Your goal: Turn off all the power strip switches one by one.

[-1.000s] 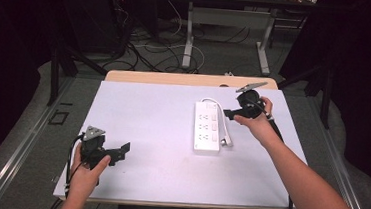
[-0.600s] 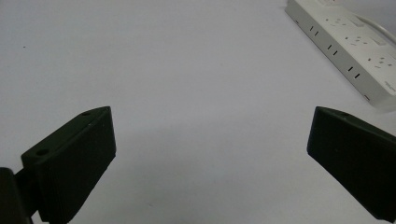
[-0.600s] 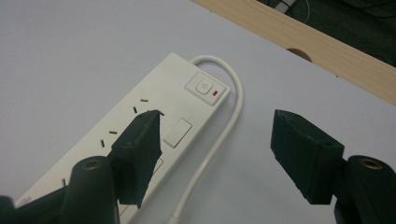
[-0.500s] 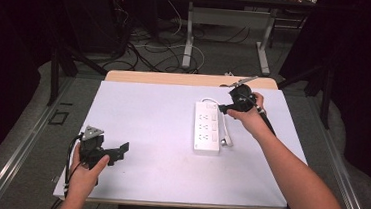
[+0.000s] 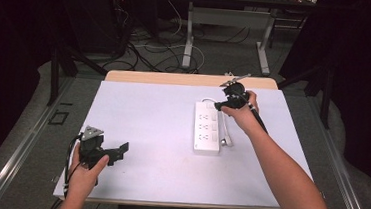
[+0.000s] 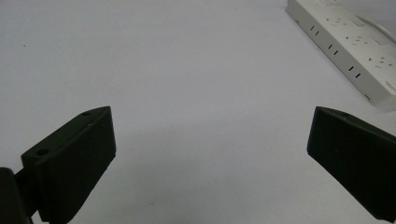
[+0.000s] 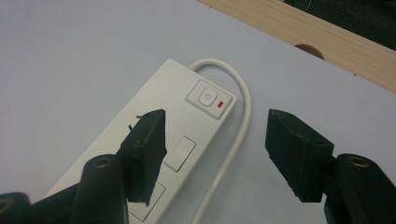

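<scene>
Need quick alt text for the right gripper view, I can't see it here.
The right gripper hangs open above a white power strip, near its power button and red light. The strip's cable loops alongside on the white table.

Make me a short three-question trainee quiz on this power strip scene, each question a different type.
1. True or false: the right gripper is shut on the power strip.
2. Multiple choice: where does the left gripper hover? A) over bare white table cover, away from the power strip; B) on the power strip's cable; C) over the wooden table edge.
3. Fill in: beside the power button there is a small ___ indicator.

Key: 1 false, its jaws stand open above the power strip's switch end; 2 A; 3 red.
</scene>
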A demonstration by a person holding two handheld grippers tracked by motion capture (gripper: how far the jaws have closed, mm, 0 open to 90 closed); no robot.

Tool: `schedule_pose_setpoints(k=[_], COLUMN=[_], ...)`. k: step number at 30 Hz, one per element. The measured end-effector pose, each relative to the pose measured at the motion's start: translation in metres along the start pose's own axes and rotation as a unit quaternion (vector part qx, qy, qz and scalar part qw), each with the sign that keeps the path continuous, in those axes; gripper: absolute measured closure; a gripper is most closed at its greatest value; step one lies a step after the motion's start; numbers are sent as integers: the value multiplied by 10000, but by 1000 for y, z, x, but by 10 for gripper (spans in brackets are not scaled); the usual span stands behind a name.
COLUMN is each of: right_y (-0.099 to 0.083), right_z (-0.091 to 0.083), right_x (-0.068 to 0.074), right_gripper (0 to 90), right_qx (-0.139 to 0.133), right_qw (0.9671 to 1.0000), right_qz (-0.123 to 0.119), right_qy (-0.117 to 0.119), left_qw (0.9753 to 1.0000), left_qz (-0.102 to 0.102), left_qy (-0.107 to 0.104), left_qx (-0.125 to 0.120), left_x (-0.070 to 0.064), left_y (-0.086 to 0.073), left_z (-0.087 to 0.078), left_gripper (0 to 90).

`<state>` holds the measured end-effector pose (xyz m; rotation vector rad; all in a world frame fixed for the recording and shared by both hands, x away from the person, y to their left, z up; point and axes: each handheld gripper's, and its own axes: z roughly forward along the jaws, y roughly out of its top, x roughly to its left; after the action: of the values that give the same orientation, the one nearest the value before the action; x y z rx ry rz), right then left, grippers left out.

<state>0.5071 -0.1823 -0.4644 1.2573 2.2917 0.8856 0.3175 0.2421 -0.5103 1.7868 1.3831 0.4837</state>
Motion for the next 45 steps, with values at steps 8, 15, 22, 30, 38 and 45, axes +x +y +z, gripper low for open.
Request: schedule_pose_setpoints(k=[8,15,22,30,38,45], right_y=[6,10,7,6,7,5], right_z=[10,20,35,45,52,61], right_x=[-4,-5,-9,-9,-12,-13], right_gripper=[490,576,719,840,900,900], right_qx=[46,52,169,191,142,203], right_qw=[9999,9997,9992,9992,9991,9988], right_qz=[145,215,350,352,410,436], right_qy=[-80,-74,-41,4,31,-20], left_qw=[10000,10000,10000,9999,9998,9996], left_qz=[1,-12,0,-44,-128,-169], left_qy=[1,19,51,103,175,208], left_qx=[-13,-2,17,-3,-35,-22], left_x=[1,3,5,5,7,9], left_y=[0,-1,-2,-5,-9,-12], left_z=[1,0,1,-2,-7,-10], left_gripper=[12,12,12,13,14,15])
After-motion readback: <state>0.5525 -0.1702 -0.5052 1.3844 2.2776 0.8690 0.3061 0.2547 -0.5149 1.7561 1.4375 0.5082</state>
